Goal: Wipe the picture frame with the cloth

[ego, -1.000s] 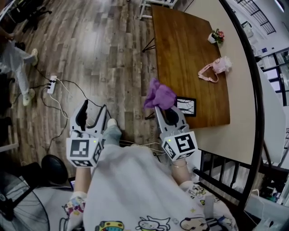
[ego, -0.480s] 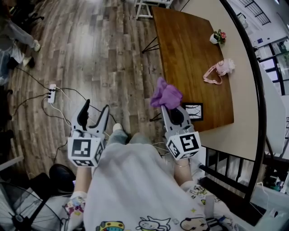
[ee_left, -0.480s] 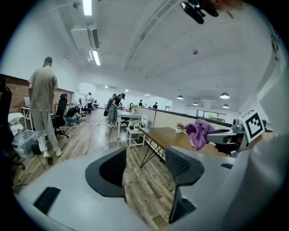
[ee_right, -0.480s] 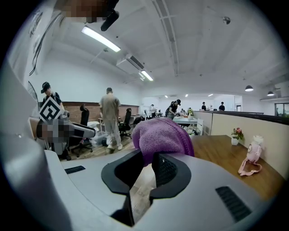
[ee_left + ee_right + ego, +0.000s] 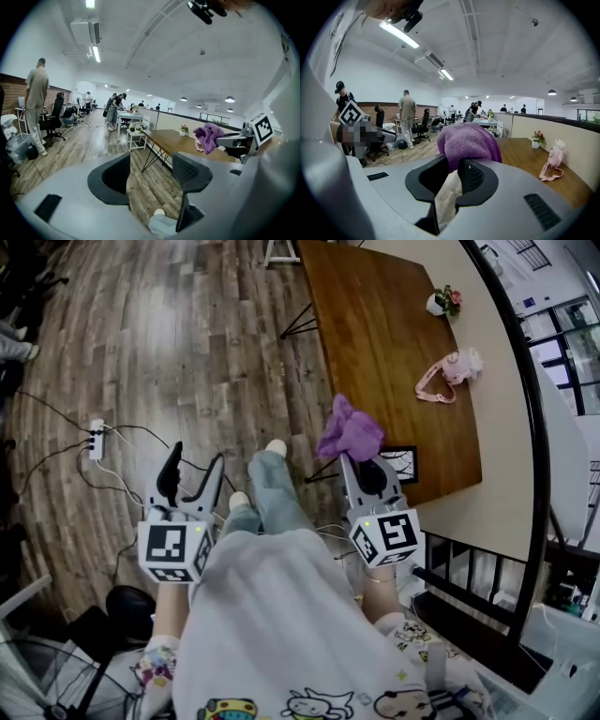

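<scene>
Both grippers had been carried nearer the wooden table (image 5: pixel 375 334) than a second earlier, and a leg had been swung forward between them.

The right gripper (image 5: pixel 364 472) was clamped on a bunched purple cloth (image 5: pixel 349 432), which stood above its jaws. The left gripper (image 5: pixel 195 460) was held out at 9 o'clock of it, its jaws opening wide with only floor seen between them.

The picture frame (image 5: pixel 401 462) was laid flat near the table's closest edge, just at 2 o'clock of the right gripper and not yet touched by the cloth.

The cloth was judged soft, light and limp, best kept pinched by its gathered fold. The frame was judged small, stiff and light, possibly glazed, and likely to slide on smooth wood. It would probably need steadying at a rim by the free left gripper.

Only the head view showed the frame. The right gripper view showed the jaws pressed on the cloth (image 5: pixel 466 143), with a pale strip hanging between them. The left gripper view showed the empty gap of the left gripper (image 5: pixel 150 173) and the cloth (image 5: pixel 208 136) at 2 o'clock.
</scene>
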The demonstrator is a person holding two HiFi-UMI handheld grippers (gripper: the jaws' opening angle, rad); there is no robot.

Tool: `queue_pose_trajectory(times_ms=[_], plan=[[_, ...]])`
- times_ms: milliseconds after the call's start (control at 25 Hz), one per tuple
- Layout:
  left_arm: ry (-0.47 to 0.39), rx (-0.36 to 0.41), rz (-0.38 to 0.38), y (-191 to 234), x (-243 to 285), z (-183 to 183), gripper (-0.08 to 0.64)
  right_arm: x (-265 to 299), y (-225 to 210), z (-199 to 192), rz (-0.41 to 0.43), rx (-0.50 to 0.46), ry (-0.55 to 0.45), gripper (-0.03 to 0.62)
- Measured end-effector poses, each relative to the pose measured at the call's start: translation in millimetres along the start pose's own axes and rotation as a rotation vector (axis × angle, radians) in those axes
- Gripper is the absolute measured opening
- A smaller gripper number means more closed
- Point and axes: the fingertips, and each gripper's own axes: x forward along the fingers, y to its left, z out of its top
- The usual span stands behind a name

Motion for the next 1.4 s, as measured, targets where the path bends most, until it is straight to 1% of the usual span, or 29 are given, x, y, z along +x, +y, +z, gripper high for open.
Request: queue_pose_trajectory(times_ms=[160,280,480,640,800,1000,1120,1400], plan=[[0.009,0.019,-0.015,3.8,31.8,8.5,0.261,19.5,-23.9,1.9,-0.028,0.011,-0.004,0.046],[0.009,0.045,-0.042,1.0,67.5,26.4,0.261,35.0,-51.1,8.3,-0.062,0.023,-0.017,0.046],[0.002,0.085,-0.108,-20.1,133.3,61.2,0.261,48.0,-109.4,14.7,-0.130,0.050,-0.017,0.046],[0.022,0.118,-0.174,-46.4,181.4,75.6,0.262,47.3,-160.3,16.3,-0.212,0.077,-0.023,0.046],[0.045,0.168,-0.263,-81.9,226.2,89.6,0.262,33.4,-202.9,12.3,-0.306,0.118,-0.037,0.046],[0.056,0.219,-0.365,-132.0,267.4,103.1,0.264,4.9,-245.4,-1.8,-0.414,0.169,-0.035,0.046],[0.061,0.251,-0.437,-161.7,285.3,106.6,0.264,-16.5,-261.2,-7.8,-0.489,0.190,-0.036,0.046],[0.094,0.342,-0.652,-240.5,309.9,104.5,0.264,-78.1,-278.1,-26.8,-0.695,0.262,-0.036,0.046]])
